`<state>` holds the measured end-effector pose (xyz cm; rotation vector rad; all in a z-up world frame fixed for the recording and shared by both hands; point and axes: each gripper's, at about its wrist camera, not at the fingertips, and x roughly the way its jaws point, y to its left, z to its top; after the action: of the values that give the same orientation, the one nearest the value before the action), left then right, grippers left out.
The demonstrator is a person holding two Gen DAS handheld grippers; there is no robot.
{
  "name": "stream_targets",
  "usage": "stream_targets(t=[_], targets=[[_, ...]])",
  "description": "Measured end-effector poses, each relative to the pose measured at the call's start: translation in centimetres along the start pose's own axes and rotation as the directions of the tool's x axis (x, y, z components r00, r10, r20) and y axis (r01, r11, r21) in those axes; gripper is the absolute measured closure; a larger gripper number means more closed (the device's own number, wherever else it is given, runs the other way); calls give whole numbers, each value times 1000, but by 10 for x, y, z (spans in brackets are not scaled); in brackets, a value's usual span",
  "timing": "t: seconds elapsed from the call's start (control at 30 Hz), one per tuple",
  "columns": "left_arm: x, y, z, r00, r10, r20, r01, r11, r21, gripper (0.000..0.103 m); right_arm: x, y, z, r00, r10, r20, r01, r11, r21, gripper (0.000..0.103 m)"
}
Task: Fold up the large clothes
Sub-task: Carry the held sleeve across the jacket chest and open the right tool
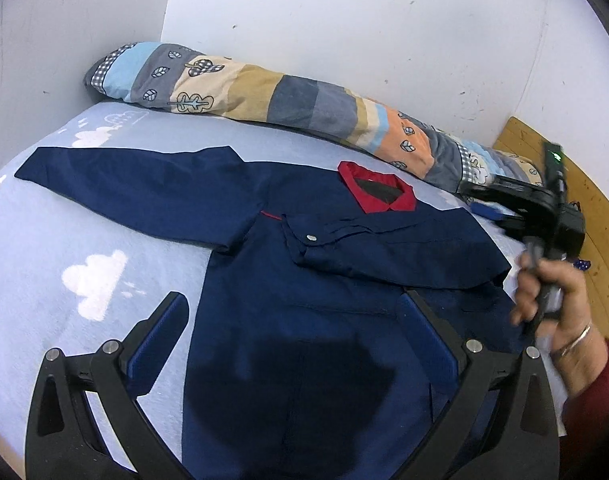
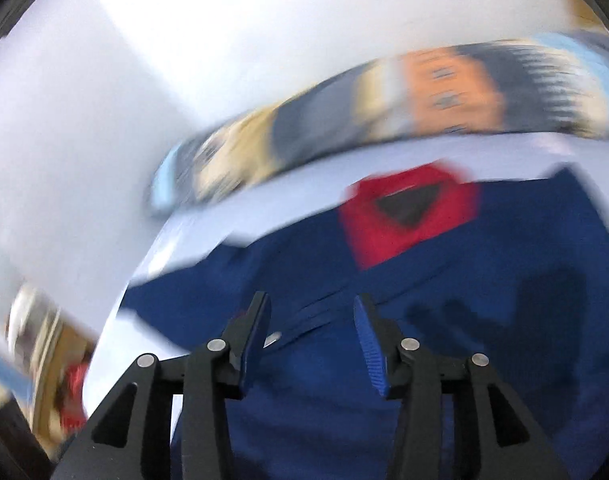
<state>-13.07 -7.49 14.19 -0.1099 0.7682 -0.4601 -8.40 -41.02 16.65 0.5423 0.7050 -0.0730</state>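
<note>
A navy shirt (image 1: 304, 320) with a red collar (image 1: 378, 192) lies flat on a light blue bed sheet (image 1: 64, 240). One sleeve (image 1: 384, 248) is folded across the chest, its snap cuff near the middle. The other sleeve (image 1: 124, 184) stretches out to the left. My left gripper (image 1: 292, 312) hovers open above the shirt's lower body with nothing between its fingers. My right gripper (image 1: 480, 200), held by a hand (image 1: 552, 300), sits at the shirt's right shoulder. The blurred right wrist view shows the right gripper (image 2: 310, 308) open over the navy shirt (image 2: 464, 300), below the collar (image 2: 408, 216).
A rolled patchwork quilt (image 1: 264, 88) lies along the white wall (image 1: 344, 20) behind the shirt. A wooden board (image 1: 600, 220) borders the bed on the right. A red-sleeved arm (image 1: 596, 400) with a bracelet comes in from the lower right. Bare sheet shows left of the shirt.
</note>
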Motion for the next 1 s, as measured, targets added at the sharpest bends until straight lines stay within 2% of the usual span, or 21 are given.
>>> stream_targets(t=[0.07,0.1,0.13,0.17,0.23,0.27,0.33,0.4,0.47,0.57,0.63,0.7,0.77,0.83,0.9,1.0], targets=[[1,-2,1,1000,2,-1,-2,1000,6,0,-23,-44,19,983,-175,64,171,983,62,55],[1,-3,1,1000,11,6,-11,1000,10,0,-35,-65,26,960,-269,82,262,961,88,56],[1,-3,1,1000,16,10,-16,1000,11,0,-44,-80,29,945,-316,85,307,947,99,56],[1,-2,1,1000,19,11,-20,1000,9,0,-49,-90,31,947,-312,73,303,946,111,56],[3,1,2,1000,30,9,-29,1000,-8,0,-44,-91,21,977,-213,15,209,970,121,56],[4,3,3,999,36,7,-36,999,-22,0,-37,-79,14,983,-183,-7,183,979,89,56],[5,5,2,999,35,-2,-36,999,-36,0,-10,-31,-8,986,-151,-75,145,986,-85,56],[4,8,1,999,54,2,-54,998,-32,0,15,9,-28,983,-104,-151,69,973,-218,56],[1,9,0,997,71,13,-70,997,-17,0,43,63,-60,974,-92,-209,11,933,-360,56],[-1,18,0,997,76,14,-75,997,-26,0,72,114,-92,962,-88,-259,-55,864,-501,54],[-2,26,0,997,71,6,-70,996,-50,0,91,135,-104,959,-146,-245,-22,819,-574,54],[-3,33,0,998,58,4,-58,996,-69,0,104,146,-108,959,-168,-228,-10,785,-620,54],[-6,37,1,998,56,9,-56,995,-77,0,126,145,-110,940,-206,-274,-18,769,-639,59],[-9,42,2,998,53,18,-51,995,-86,0,138,146,-112,939,-230,-256,10,763,-647,79],[-10,45,3,999,51,19,-49,994,-93,0,145,143,-107,935,-219,-279,8,799,-602,97],[-12,50,2,998,53,21,-50,993,-105,0,148,140,-98,940,-184,-286,10,855,-519,100]])
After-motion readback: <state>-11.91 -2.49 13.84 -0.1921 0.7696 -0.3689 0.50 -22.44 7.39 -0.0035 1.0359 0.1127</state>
